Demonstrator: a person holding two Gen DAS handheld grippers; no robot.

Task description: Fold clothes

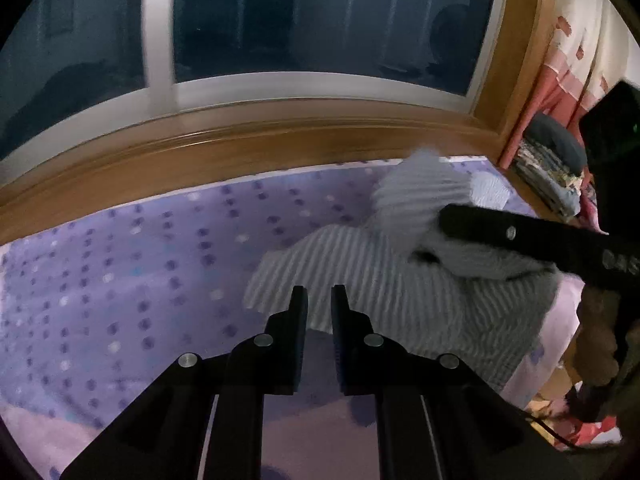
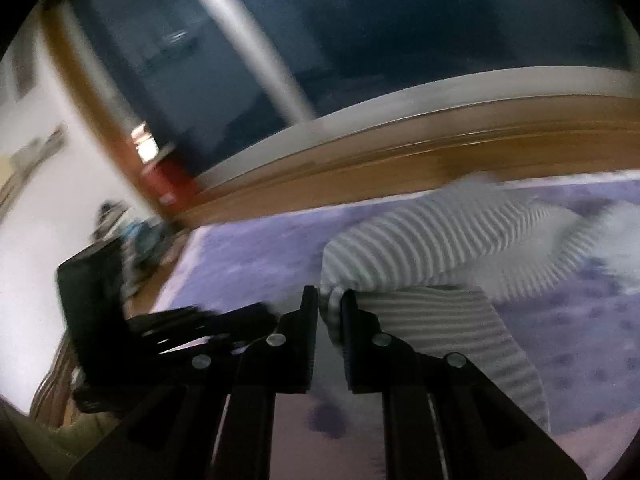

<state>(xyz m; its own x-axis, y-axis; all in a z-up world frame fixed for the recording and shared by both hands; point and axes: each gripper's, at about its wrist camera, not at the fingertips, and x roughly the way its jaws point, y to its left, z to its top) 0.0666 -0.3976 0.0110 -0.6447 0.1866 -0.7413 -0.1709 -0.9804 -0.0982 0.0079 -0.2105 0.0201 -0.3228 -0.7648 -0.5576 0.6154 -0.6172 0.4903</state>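
Note:
A grey-and-white striped garment (image 1: 400, 280) lies bunched on the purple dotted bedspread (image 1: 120, 280). My left gripper (image 1: 319, 300) hovers just above its near edge, jaws a little apart and holding nothing. My right gripper (image 2: 330, 300) has a fold of the striped garment (image 2: 440, 240) pinched between its jaws and lifts that part off the bedspread (image 2: 248, 256). The right gripper's black body (image 1: 540, 240) reaches in from the right in the left wrist view, over the garment. The right wrist view is blurred by motion.
A wooden window sill (image 1: 240, 148) and dark window run along the far side of the bed. A pile of folded items (image 1: 552, 168) and a pink curtain (image 1: 560, 80) stand at the far right. The bed's right edge (image 1: 560, 328) drops to the floor.

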